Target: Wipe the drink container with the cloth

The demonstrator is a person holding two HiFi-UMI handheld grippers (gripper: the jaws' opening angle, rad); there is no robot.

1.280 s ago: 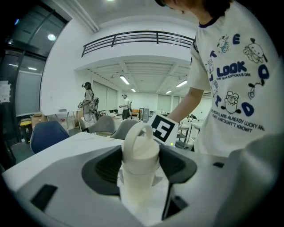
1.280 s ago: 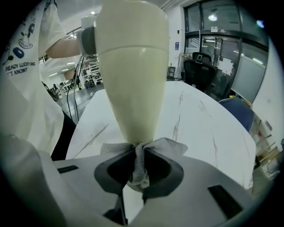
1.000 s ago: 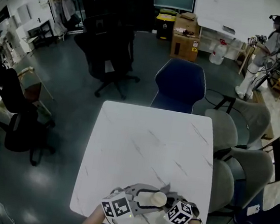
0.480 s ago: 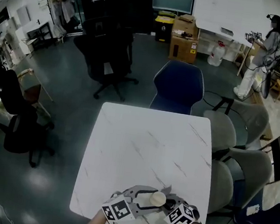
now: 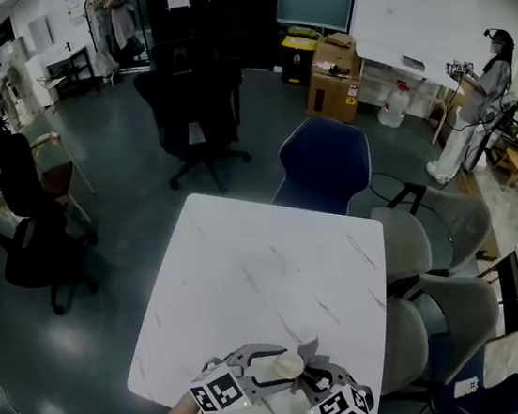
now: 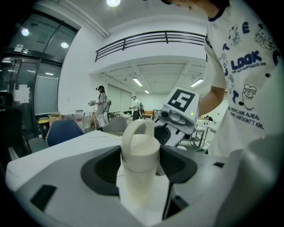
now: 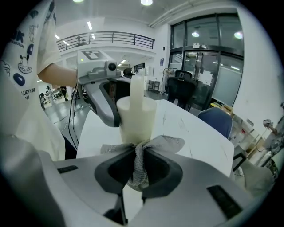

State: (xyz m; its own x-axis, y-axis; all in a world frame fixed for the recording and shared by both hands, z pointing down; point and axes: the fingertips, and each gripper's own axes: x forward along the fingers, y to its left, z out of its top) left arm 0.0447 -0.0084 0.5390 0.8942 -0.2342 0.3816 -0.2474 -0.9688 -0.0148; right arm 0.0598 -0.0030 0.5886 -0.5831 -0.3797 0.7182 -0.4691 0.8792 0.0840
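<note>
White marble table (image 5: pixel 268 278) is seen from above, and 1 blue chair (image 5: pixel 324 163) is set at its far edge. 2 grippers are held close together over the table's near edge. Left gripper (image 6: pixel 140 165) is clamped on the cream drink container (image 6: pixel 140 148), which is kept upright between the 2 jaws, its loop-handled cap on top. Right gripper (image 7: pixel 138 165) is pinched tight on a grey mesh cloth (image 7: pixel 151 145), whose bunched, flared end is laid against the container's lower side.
</note>
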